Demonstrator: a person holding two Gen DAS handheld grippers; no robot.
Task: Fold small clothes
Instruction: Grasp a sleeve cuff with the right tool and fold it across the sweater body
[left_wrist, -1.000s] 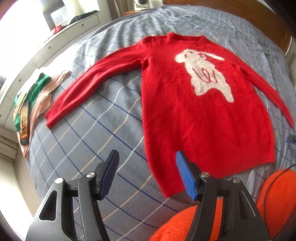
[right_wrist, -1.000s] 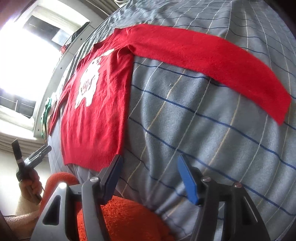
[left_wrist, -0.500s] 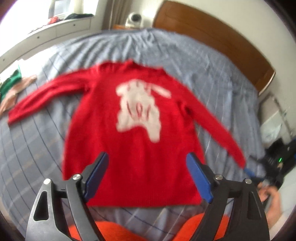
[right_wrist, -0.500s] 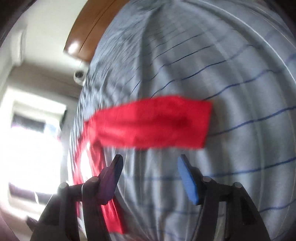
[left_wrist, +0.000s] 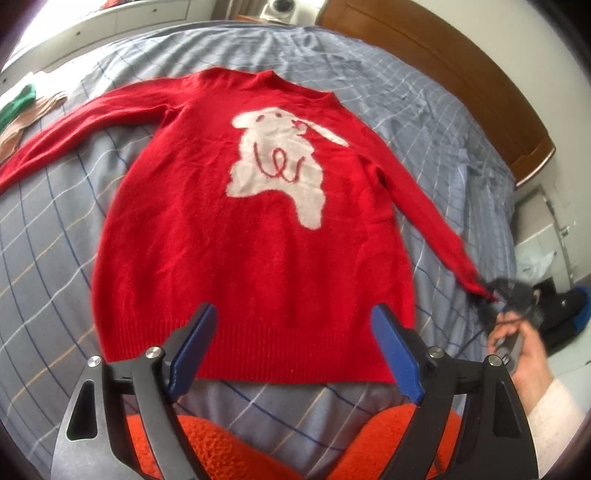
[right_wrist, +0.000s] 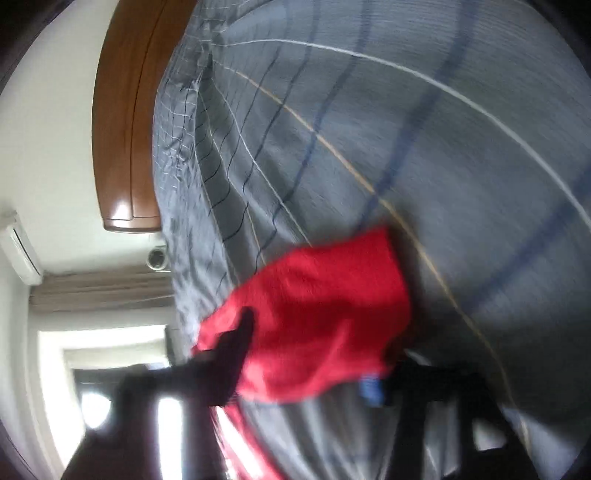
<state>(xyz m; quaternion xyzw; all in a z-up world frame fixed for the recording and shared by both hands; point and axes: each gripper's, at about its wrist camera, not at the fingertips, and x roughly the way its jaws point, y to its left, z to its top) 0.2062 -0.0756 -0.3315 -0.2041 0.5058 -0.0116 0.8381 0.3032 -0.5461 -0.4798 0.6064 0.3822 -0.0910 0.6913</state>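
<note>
Sweater (left_wrist: 255, 236) cuff (right_wrist: 317, 325) in right tool (left_wrist: 495, 299)

I am holding my left gripper (left_wrist: 291, 354) wide open and pointing downward, while my right gripper (left_wrist: 491, 295) is clamping shut.

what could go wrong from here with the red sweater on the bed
1. The right gripper has shut on the very end of the sweater's right sleeve cuff. So small a bite could slip out when the sleeve is folded across.
2. The red sweater lies flat with nothing pinning it. The left gripper hovers open over the hem, so pulling the sleeve may drag the body askew.
</note>
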